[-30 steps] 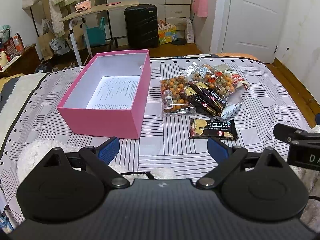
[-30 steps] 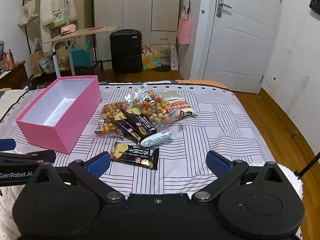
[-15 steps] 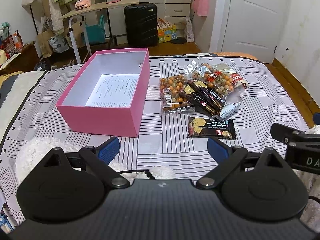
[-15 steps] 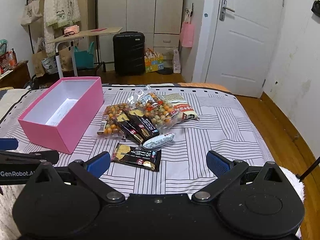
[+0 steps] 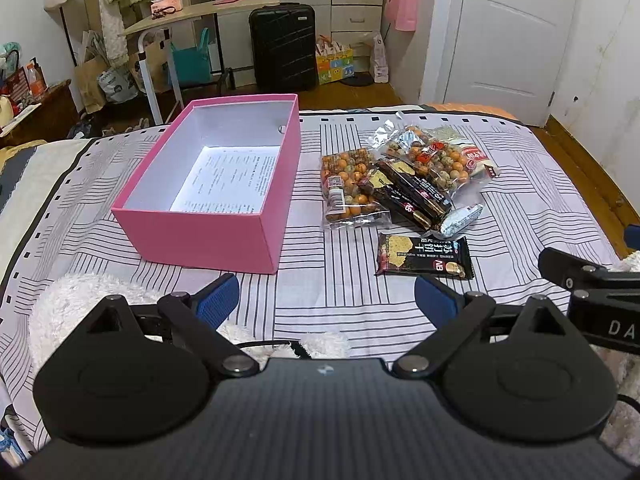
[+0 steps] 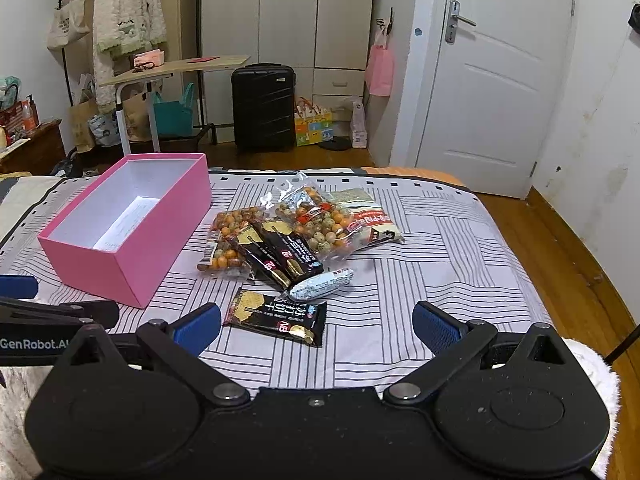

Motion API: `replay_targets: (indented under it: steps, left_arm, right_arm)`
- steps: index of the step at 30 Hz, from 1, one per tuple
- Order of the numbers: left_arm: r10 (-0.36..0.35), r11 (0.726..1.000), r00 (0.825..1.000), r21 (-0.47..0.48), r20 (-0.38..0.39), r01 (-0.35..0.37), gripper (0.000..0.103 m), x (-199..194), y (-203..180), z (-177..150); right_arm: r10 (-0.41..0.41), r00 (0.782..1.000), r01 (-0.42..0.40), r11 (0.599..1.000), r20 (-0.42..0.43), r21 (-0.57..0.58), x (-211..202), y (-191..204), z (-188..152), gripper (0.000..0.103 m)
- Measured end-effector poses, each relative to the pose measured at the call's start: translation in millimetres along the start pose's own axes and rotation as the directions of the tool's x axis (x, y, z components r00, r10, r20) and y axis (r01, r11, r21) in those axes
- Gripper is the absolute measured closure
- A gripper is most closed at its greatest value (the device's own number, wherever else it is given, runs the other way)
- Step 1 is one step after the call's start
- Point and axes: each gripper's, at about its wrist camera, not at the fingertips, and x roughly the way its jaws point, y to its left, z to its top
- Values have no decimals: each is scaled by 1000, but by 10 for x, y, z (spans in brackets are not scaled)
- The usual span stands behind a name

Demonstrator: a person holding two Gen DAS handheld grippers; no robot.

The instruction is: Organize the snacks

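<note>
An open pink box (image 5: 200,236) (image 6: 120,264) sits on the striped bed, holding only a printed sheet (image 5: 228,178). To its right lies a pile of snacks: two clear bags of coated nuts (image 5: 348,184) (image 6: 316,220), black cracker packs (image 5: 416,192) (image 6: 276,256), a silver-white bar (image 5: 460,220) (image 6: 322,284) and a white-red pack (image 6: 370,222). One black cracker pack (image 5: 424,256) (image 6: 276,316) lies alone nearest me. My left gripper (image 5: 326,300) is open and empty, above the bed in front of the box. My right gripper (image 6: 316,326) is open and empty, just short of the lone pack.
A white fluffy blanket (image 5: 68,304) lies at the bed's near edge. Beyond the bed stand a black suitcase (image 6: 264,106), a small desk (image 6: 172,68), wardrobes and a white door (image 6: 492,92). Wooden floor (image 6: 568,248) lies to the right.
Both grippers have lifted slightly and moved a little forward toward the snacks; the box and snacks sit lower in both views. Jaws stay open. Nothing on the bed has moved.
</note>
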Motion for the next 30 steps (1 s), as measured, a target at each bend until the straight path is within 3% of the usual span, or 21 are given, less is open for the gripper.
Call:
replay_targets:
  steps: [5,9,11,16,19,23,26,28,30]
  left_arm:
    - [-32,999,999,20,-26,33,8,97,-1,118]
    - [-69,995,998,76,10,68,8,173,-44,352]
    - [-77,992,997,97,12,75,9,256,-50,493]
    - [-154,984,987,79,-38,157,11,626,1,791]
    - [-212,974,974,59,-81,217,11,929,6,862]
    - [-208,974,970,61,-124,217,12,1308,-107,823]
    - [-255,965,950,16,-181,262,21,1599,-158,724]
    - [-299,953,927,-15,-227,304,27,1805,-186,632]
    - [-330,943,906,-39,-264,332,34,1974,-197,530]
  right_arm:
    - [98,995,-98,995,-11,5,119,-57,72,0]
    - [185,980,-185,983,72,-14,244,-157,116,0]
    - [190,979,-188,982,80,-33,386,-196,163,0]
    - [232,969,-240,966,-85,-93,912,-237,364,4]
    - [256,946,-276,958,-198,-75,1260,-261,421,6]
    - [293,904,-308,951,-312,1,1614,-248,278,10]
    - [288,880,-301,953,-377,26,1807,-197,185,12]
    - [288,868,-301,953,-404,32,1904,-186,147,12]
    - [309,840,-309,948,-446,75,2068,-220,118,14]
